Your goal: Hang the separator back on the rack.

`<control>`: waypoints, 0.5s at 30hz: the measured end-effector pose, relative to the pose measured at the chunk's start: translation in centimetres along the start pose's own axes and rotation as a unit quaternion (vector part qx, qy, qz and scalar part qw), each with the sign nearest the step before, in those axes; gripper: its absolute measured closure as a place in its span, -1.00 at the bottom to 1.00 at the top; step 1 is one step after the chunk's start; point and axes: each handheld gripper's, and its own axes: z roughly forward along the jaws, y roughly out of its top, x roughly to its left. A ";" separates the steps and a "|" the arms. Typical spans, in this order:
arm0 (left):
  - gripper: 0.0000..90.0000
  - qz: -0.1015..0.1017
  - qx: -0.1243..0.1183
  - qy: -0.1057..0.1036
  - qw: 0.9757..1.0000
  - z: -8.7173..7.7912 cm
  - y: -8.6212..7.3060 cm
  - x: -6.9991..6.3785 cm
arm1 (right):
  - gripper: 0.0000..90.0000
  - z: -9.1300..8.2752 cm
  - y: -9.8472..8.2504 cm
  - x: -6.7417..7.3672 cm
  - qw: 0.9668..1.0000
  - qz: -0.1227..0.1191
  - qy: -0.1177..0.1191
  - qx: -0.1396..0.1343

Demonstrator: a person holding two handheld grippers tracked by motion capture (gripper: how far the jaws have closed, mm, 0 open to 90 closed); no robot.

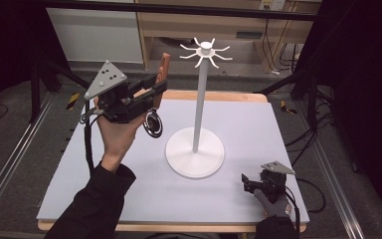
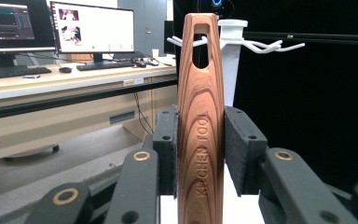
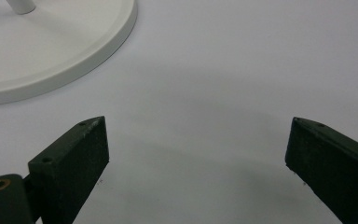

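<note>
With L gripper [image 2: 200,154] clamped on wooden tool [image 2: 200,116], R gripper [image 3: 196,158] open & idle, I'd next thread its slot [image 2: 201,46] onto a rack hook [image 2: 272,46] just beyond fingertips.

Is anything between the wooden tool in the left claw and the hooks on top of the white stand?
Nothing visible. The left claw is shut on the wooden tool, hanging hole uppermost, and the hooks lie just beyond it across open air. The right claw rests open, low beside the stand's base.

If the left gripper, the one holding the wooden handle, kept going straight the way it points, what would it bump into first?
Probably the white stand. The left gripper is clamped on the wooden handle, whose slotted tip lines up with the stand's pole and hooks just behind. Depth is hard to judge; it might pass beside it.
</note>
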 end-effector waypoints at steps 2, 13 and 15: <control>0.49 0.000 -0.002 -0.001 1.000 0.2 0.2 0.0 | -0.86 -0.1 0.0 0.0 1.000 0.002 -0.001 0.001; 0.49 0.000 0.005 -0.004 1.000 1.7 0.6 -0.1 | -0.86 -0.1 0.0 0.0 1.000 0.004 -0.001 0.001; 0.49 0.002 0.007 -0.001 1.000 1.8 0.6 -0.2 | -0.86 0.0 0.0 0.0 1.000 0.004 0.000 0.001</control>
